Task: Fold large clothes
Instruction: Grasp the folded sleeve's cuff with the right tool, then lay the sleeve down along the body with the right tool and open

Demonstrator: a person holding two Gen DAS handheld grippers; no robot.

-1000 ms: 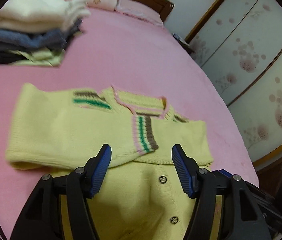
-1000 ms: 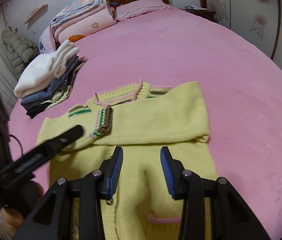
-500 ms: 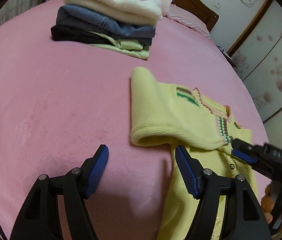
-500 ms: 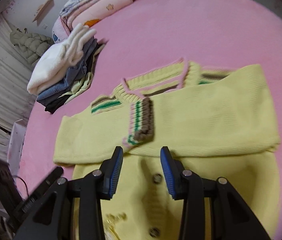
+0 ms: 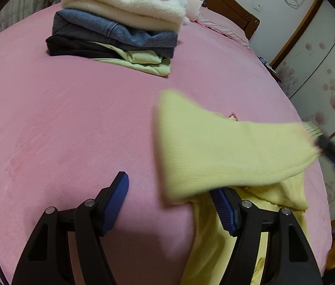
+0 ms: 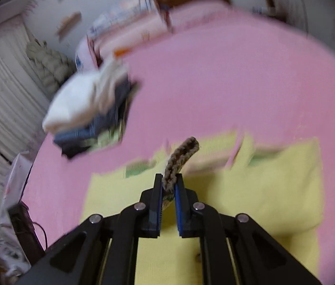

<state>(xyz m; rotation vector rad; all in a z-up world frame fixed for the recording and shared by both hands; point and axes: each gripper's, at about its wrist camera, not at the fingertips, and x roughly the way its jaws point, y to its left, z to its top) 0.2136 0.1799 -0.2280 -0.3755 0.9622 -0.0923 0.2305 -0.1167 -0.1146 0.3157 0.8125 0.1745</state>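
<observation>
Right gripper [image 6: 169, 185]: pinched on striped sleeve cuff [image 6: 181, 156], lifted so the sleeve swings clear of the body.
Left gripper [image 5: 171, 204]: spread wide, holding nothing, low beside cardigan edge.
Cardigan [image 5: 229, 152]: on pink bed [image 5: 72, 123], sleeve airborne.
Folded stack [image 5: 117, 30]: well apart, likely destination.

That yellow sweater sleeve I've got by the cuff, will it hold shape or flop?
Likely floppy: the sleeve sags between the right tool and the body. The thick striped cuff probably grips securely. Knit looks light, so it may swing.
</observation>
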